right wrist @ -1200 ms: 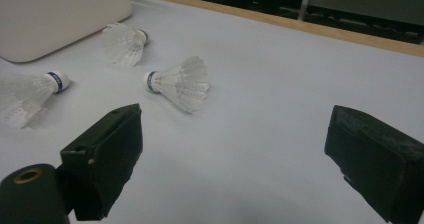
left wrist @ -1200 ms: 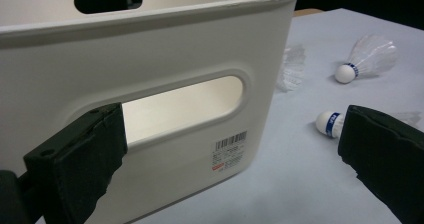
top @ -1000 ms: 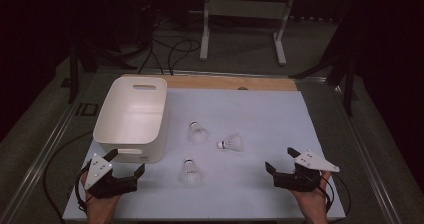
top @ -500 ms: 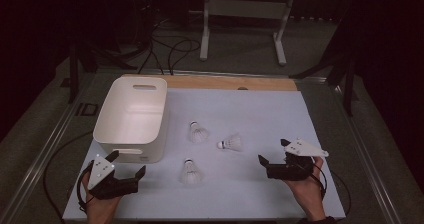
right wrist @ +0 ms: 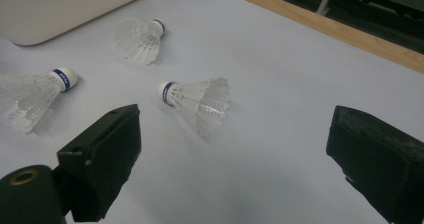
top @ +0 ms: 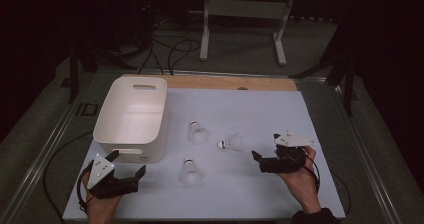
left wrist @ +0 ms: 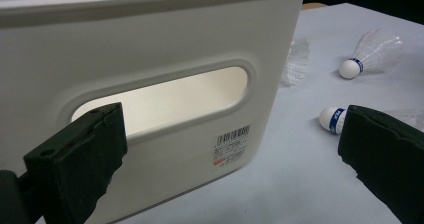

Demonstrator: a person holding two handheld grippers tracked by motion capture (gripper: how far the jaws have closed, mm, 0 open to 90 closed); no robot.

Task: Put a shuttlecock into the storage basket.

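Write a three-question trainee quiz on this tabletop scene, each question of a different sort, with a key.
1. How many shuttlecocks lie on the white mat?
2. True or false: the right hand-held gripper is shut on a shuttlecock.
3. Which thing is nearest the left hand-held gripper? A) the white bin B) the wooden strip C) the metal stand

Key:
1. Three: one near the bin, one in the middle, one closest to the person.
2. False; its jaws are open and the middle shuttlecock lies ahead of them, untouched.
3. A

White bin (top: 131, 119), wooden strip (top: 230, 82), metal stand (top: 245, 9)
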